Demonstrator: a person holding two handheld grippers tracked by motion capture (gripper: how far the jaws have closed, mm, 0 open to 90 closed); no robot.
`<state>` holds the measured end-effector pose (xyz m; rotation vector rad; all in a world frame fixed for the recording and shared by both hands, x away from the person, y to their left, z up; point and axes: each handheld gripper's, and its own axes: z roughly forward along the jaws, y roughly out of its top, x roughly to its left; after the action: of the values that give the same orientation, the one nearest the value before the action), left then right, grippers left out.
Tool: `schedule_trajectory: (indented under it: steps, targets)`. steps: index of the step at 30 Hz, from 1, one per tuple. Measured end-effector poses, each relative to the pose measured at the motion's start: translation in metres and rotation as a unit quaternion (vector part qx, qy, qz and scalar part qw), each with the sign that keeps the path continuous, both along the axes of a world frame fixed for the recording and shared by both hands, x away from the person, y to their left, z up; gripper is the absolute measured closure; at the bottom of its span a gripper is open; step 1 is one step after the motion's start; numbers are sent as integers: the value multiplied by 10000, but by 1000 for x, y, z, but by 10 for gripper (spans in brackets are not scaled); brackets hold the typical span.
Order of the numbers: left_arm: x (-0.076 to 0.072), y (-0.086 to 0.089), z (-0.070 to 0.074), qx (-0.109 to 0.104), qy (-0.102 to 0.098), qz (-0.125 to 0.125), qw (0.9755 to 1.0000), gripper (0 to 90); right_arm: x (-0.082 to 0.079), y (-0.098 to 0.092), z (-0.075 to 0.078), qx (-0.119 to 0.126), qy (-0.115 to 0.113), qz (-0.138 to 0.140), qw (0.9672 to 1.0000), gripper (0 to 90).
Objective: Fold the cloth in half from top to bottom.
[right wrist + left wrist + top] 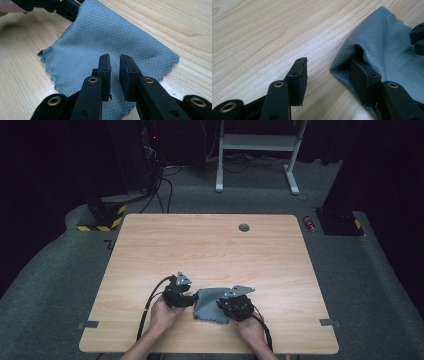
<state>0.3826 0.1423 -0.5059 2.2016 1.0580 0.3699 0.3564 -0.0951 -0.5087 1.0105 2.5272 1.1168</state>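
High view puts a grey microfibre cloth [210, 306] near the wooden table's [210, 245] front edge between the spread-jawed left gripper [186, 296] and right gripper [227, 306], whose jaws stand slightly parted over it

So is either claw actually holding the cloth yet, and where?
Left claw is open, with one jaw tucked under the cloth's edge fold, so no grip. Right claw is nearly closed over the cloth; a pinch can't be told.
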Motion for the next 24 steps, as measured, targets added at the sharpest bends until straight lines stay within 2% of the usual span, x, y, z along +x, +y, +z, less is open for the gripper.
schedule_trajectory:
  steps: [3, 5, 8, 9, 10, 12, 14, 19, 20, 21, 22, 24]
  targets:
    - [2, 0, -1, -7, -24, 93, 10000, 486, 1, 1, -2, -101, 6, 63, 9999, 792]
    - [6, 0, -2, 66, -71, 194, 9998, 488, 1, 3, -4, -183, 27, 112, 9998, 792]
    - [11, 0, -5, 32, -32, 410, 9991, 489, 0, 6, -6, -288, -29, 218, 9993, 793]
    - [11, 0, -5, 32, -32, 410, 9991, 490, -1, 6, -6, -310, -27, 229, 9993, 798]
    - [13, 1, -7, -9, 4, 527, 9986, 491, -1, 6, -6, -328, -42, 248, 9991, 806]
    - [15, 3, -7, -39, 4, 582, 9983, 490, -2, 6, -5, -407, -90, 283, 9987, 823]
    - [14, 4, -7, 32, -22, 597, 9982, 491, -4, 7, -5, -538, -229, 369, 9976, 828]
    - [15, 9, -5, 100, 1, 708, 9974, 493, -4, 5, -4, -601, -247, 469, 9968, 829]
    - [14, 14, -2, 11, 4, 773, 9970, 494, -4, 5, -4, -614, -248, 488, 9966, 829]
    - [14, 14, -2, 11, 4, 773, 9970, 494, -4, 5, -4, -630, -245, 502, 9964, 829]
    - [11, 18, 4, -233, 1, 719, 9971, 494, -4, 5, -4, -630, -241, 518, 9964, 829]
    - [6, 17, 10, -444, 22, 544, 9975, 500, -3, 4, -3, -625, -169, 537, 9965, 813]
